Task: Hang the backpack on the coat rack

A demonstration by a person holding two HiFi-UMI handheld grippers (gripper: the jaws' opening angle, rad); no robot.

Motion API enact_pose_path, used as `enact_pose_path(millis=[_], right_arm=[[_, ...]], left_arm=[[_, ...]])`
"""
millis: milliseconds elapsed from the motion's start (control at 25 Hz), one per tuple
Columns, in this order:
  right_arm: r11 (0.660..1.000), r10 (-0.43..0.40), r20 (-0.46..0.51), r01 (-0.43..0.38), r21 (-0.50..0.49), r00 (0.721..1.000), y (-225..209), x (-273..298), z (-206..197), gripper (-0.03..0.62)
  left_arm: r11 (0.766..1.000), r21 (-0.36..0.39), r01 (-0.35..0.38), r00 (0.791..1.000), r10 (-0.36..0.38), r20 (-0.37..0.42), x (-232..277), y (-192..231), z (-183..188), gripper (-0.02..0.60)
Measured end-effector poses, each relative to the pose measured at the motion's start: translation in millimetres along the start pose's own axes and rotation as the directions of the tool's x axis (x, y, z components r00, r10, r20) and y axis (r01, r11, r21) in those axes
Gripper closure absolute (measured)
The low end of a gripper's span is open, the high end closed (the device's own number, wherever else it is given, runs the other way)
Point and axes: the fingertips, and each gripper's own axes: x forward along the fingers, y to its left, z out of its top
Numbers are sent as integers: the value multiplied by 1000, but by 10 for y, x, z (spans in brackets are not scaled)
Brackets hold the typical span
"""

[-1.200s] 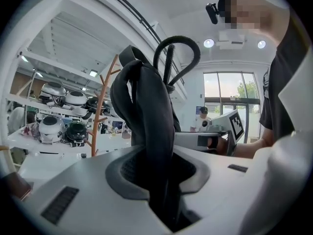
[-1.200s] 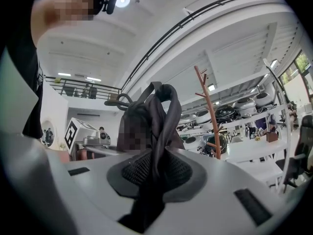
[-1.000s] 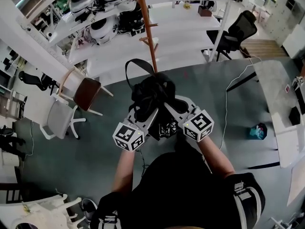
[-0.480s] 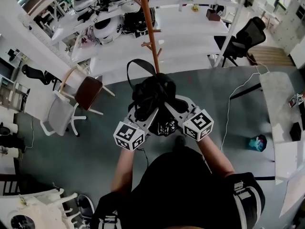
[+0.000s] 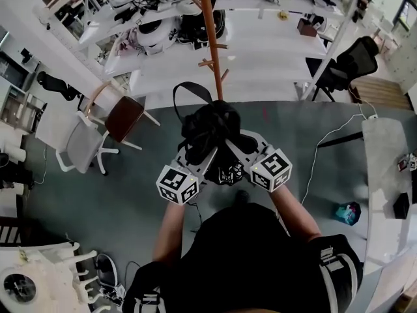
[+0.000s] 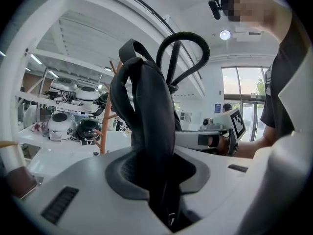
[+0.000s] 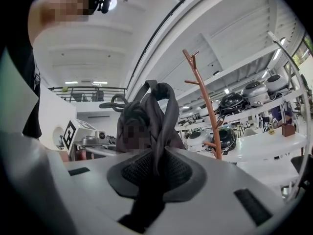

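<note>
rack (image 5: 212,38): slim orange-brown pole with short pegs, just ahead; pegs lower in head view than a second ago.
backpack (image 5: 210,129): black, soft, bunched; held up before rack, as before.
left gripper (image 6: 161,180): clamped on backpack.
right gripper (image 7: 154,173): clamped on backpack.
loop (image 6: 186,33): round, free.

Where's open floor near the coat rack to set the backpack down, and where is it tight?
Bare grey floor lies right of the backpack and coat rack, up to the grey table. Left is crowded: a brown chair and a white chair. The white tables behind hold helmets.
</note>
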Motion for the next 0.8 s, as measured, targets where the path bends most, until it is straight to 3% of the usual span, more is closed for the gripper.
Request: enact_pose_path(millis=[400,800], right_arm=[[999,40,-19,-40,14,999,-455,0,-40,510],[999,33,-8,-32,29,999,-722,-21,-42,510]], left_arm=[[999,-18,-43,999,43,-9,436,67,-31,468],[999,-12,-36,999,36,-16,705,104,-20,469]])
